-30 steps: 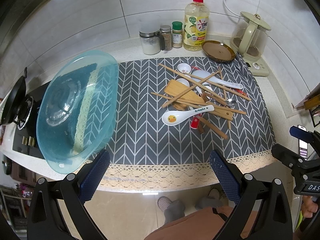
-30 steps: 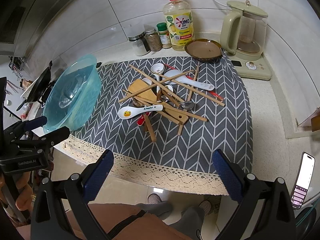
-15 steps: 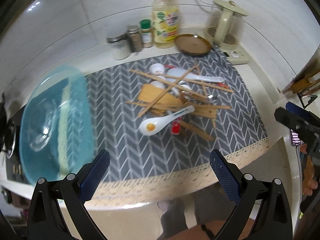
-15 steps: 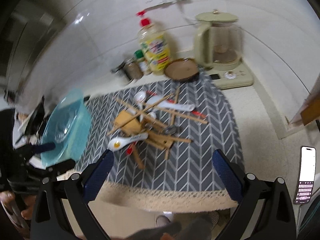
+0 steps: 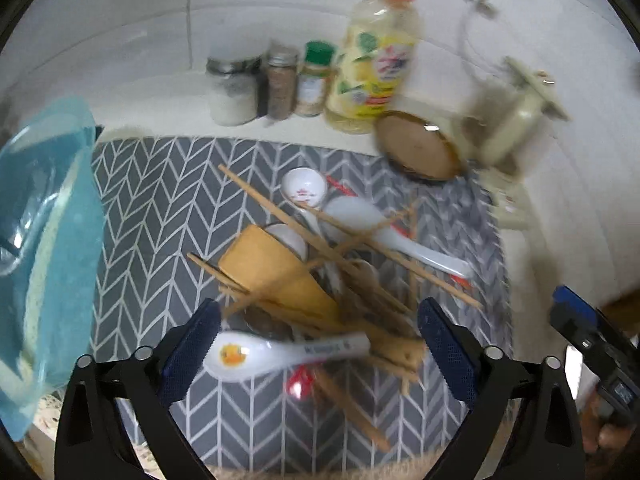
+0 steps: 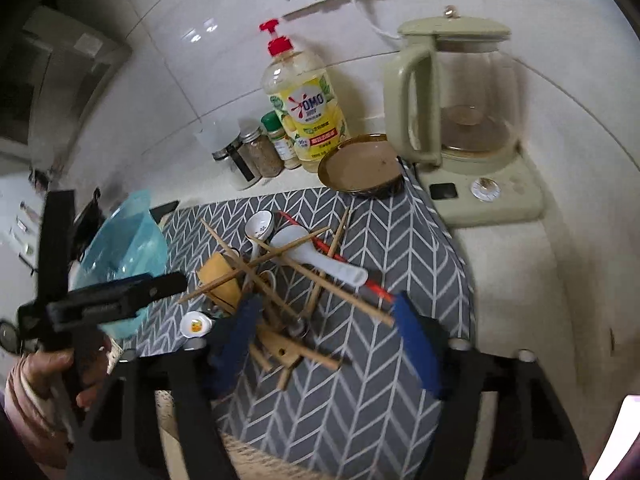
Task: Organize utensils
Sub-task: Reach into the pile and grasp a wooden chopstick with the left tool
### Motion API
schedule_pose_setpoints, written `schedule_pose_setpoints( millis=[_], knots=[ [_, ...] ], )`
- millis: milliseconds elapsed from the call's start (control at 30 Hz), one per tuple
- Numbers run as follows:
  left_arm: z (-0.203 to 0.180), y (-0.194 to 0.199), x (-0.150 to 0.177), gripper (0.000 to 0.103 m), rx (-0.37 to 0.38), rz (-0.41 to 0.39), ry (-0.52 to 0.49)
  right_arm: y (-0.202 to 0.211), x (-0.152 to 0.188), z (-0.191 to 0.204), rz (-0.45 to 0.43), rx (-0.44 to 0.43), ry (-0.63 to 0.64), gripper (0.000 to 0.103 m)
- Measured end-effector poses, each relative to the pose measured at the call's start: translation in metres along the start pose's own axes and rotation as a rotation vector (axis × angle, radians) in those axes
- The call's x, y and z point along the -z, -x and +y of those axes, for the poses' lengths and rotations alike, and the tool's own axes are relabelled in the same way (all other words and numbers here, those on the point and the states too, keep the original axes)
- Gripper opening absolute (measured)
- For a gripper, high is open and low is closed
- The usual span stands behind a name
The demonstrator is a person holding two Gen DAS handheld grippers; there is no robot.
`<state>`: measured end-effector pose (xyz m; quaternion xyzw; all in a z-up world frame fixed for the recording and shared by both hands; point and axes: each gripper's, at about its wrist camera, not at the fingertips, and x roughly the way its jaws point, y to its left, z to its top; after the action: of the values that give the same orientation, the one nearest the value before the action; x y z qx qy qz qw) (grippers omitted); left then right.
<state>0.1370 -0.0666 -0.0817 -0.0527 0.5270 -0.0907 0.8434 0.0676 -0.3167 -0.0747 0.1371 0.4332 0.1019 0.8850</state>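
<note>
A tangled pile of utensils lies on the grey herringbone mat (image 5: 160, 208): wooden chopsticks (image 5: 288, 220), a wooden spatula (image 5: 272, 268), white ceramic spoons and a white ladle spoon (image 5: 360, 220). My left gripper (image 5: 320, 354) hovers over the pile's near edge, its jaws closing. The duck-print spoon (image 5: 280, 354) lies between its blue pads, which do not press on it. My right gripper (image 6: 326, 334) is over the pile's right side, its jaws closing too. The spatula handle (image 6: 288, 352) and chopsticks (image 6: 320, 280) lie below its gap, ungripped.
A clear blue bowl (image 5: 44, 240) sits on the mat's left end. Along the tiled back wall stand spice jars (image 5: 280, 84), a dish-soap bottle (image 6: 304, 108), a brown plate (image 6: 360, 164) and a kettle (image 6: 460, 100). A phone (image 6: 616, 440) lies at the right.
Both grippers have moved forward and down, from beyond the counter's front edge to over the utensil pile. Both sets of jaws have narrowed, the right more than the left.
</note>
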Motion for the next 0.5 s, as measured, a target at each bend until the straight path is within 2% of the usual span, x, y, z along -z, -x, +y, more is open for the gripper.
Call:
schedule_pose_setpoints(
  millis=[67, 200, 267, 367, 500],
  knots=[
    [0.0, -0.022, -0.007, 0.08, -0.027, 0.022, 0.021, -0.013, -0.006, -0.007, 0.028, -0.036, 0.007, 0.059],
    [0.007, -0.06, -0.018, 0.063, -0.062, 0.082, 0.089, -0.036, -0.011, -0.014, 0.076, -0.036, 0.043, 0.057],
    [0.009, -0.072, -0.024, 0.062, -0.046, 0.087, 0.116, -0.043, -0.012, -0.016, 0.087, -0.052, 0.048, 0.057],
    [0.007, -0.076, -0.033, 0.063, -0.063, 0.073, 0.101, -0.05, -0.013, -0.017, 0.094, -0.038, 0.049, 0.057],
    [0.008, -0.08, -0.051, 0.063, -0.041, 0.065, 0.098, -0.058, -0.013, -0.011, 0.107, -0.037, 0.049, 0.057]
  ],
)
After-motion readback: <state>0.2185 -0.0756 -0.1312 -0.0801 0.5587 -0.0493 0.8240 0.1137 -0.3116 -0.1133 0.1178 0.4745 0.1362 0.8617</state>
